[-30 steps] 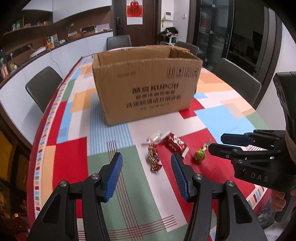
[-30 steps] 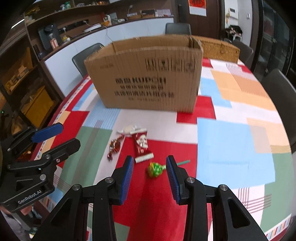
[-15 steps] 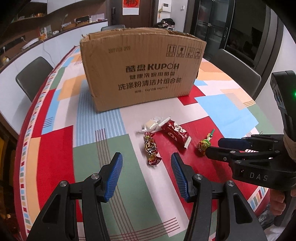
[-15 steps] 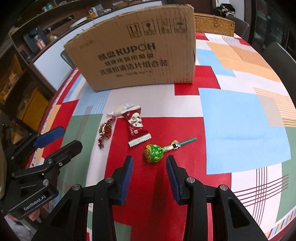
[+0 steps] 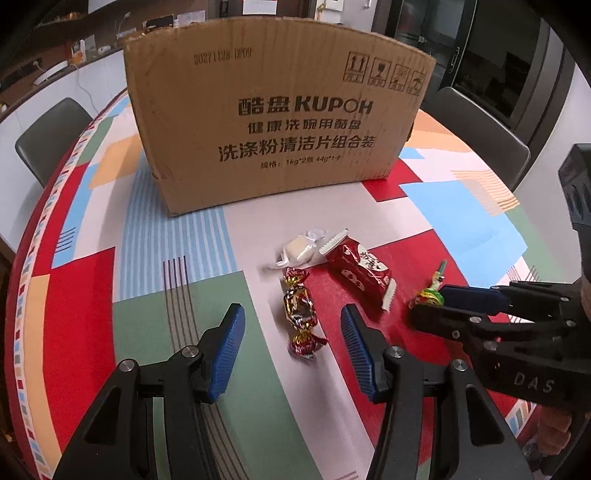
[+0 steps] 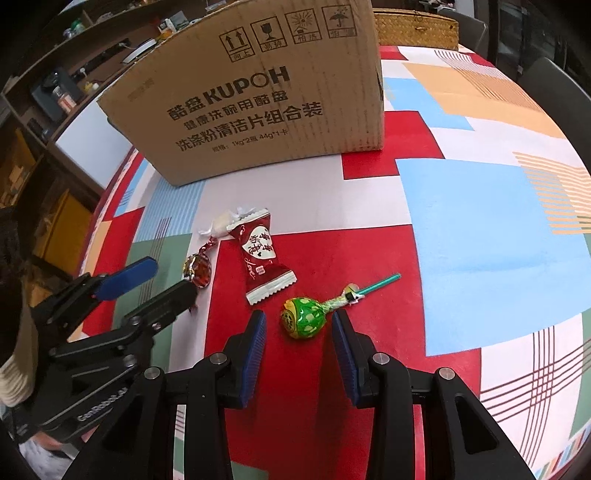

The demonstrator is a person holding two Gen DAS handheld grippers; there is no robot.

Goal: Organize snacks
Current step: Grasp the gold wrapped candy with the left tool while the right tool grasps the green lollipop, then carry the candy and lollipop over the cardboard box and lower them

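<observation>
Several snacks lie on the patterned tablecloth before a cardboard box (image 5: 277, 122) (image 6: 258, 92). A red-gold twisted candy (image 5: 300, 314) (image 6: 197, 267) lies between the open fingers of my left gripper (image 5: 291, 332). A green lollipop (image 6: 304, 317) (image 5: 428, 293) lies between the open fingers of my right gripper (image 6: 298, 332). A red snack packet (image 5: 360, 273) (image 6: 260, 258) and a white wrapped candy (image 5: 299, 249) (image 6: 223, 225) lie between them, closer to the box. Both grippers hover low over the table and hold nothing.
The colourful tablecloth (image 5: 177, 221) (image 6: 480, 240) covers a round table. Dark chairs (image 5: 51, 136) stand around it. A woven basket (image 6: 413, 26) sits behind the box. Each gripper shows in the other's view, the right one (image 5: 498, 314) and the left one (image 6: 110, 306).
Both grippers have moved forward and down toward the snacks. The twisted candy now lies between the left fingers and the lollipop between the right fingers. The box looms larger.
</observation>
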